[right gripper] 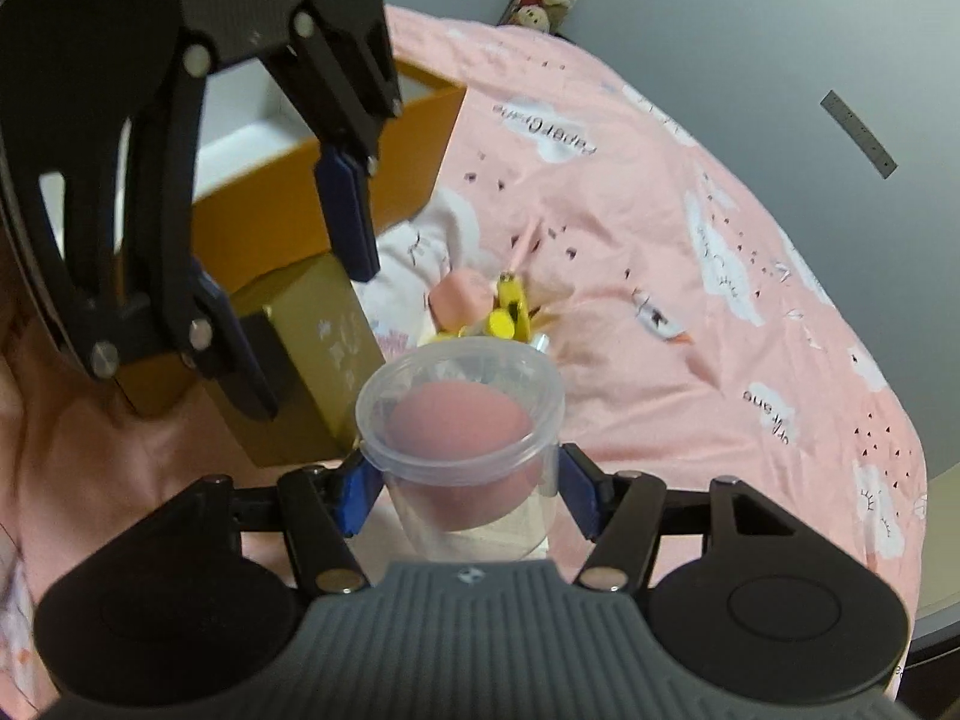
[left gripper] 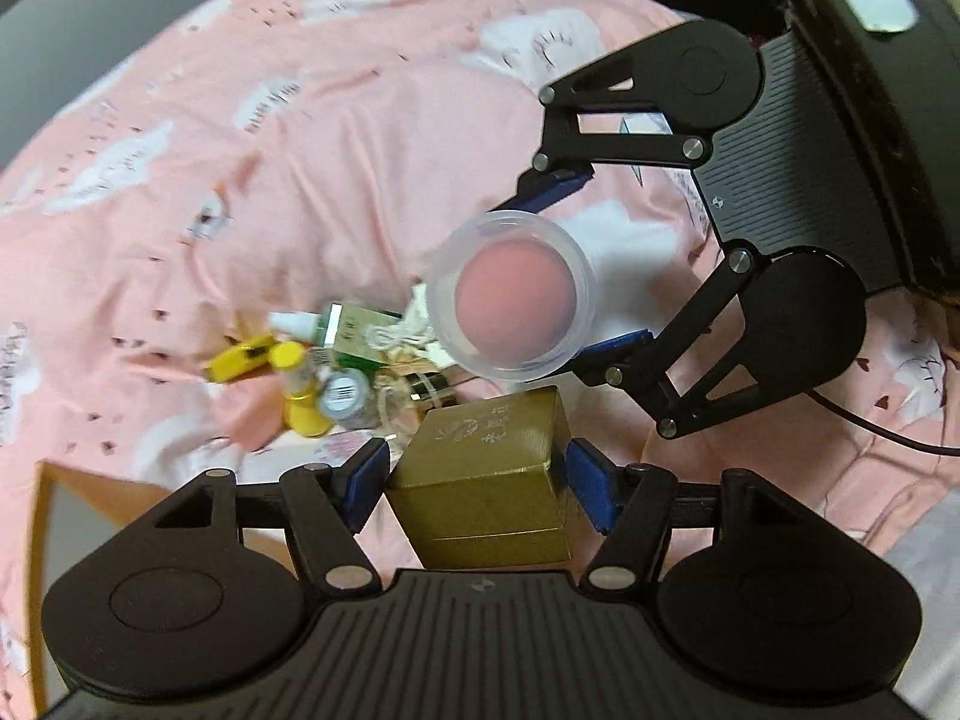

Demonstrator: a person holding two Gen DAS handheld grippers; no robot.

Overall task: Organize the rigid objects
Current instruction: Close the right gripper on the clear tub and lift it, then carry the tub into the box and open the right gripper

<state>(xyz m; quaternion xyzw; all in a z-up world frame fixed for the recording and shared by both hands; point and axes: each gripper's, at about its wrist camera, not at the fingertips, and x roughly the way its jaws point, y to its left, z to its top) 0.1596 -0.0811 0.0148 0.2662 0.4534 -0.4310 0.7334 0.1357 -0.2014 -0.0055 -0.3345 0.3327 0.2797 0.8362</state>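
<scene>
Right wrist: sheet (right gripper: 690, 312) print reads "paperCrane"; gold box (right gripper: 312, 360) lettering illegible.

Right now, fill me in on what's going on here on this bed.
A person is sorting small items on a pink bedspread with a gripper in each hand. The left gripper is clamped on a gold box, held off the bed. The right gripper holds a clear plastic cup with a pink sponge inside. A pile of small bottles and packets lies on the bedspread, and an orange box stands open nearby.
</scene>
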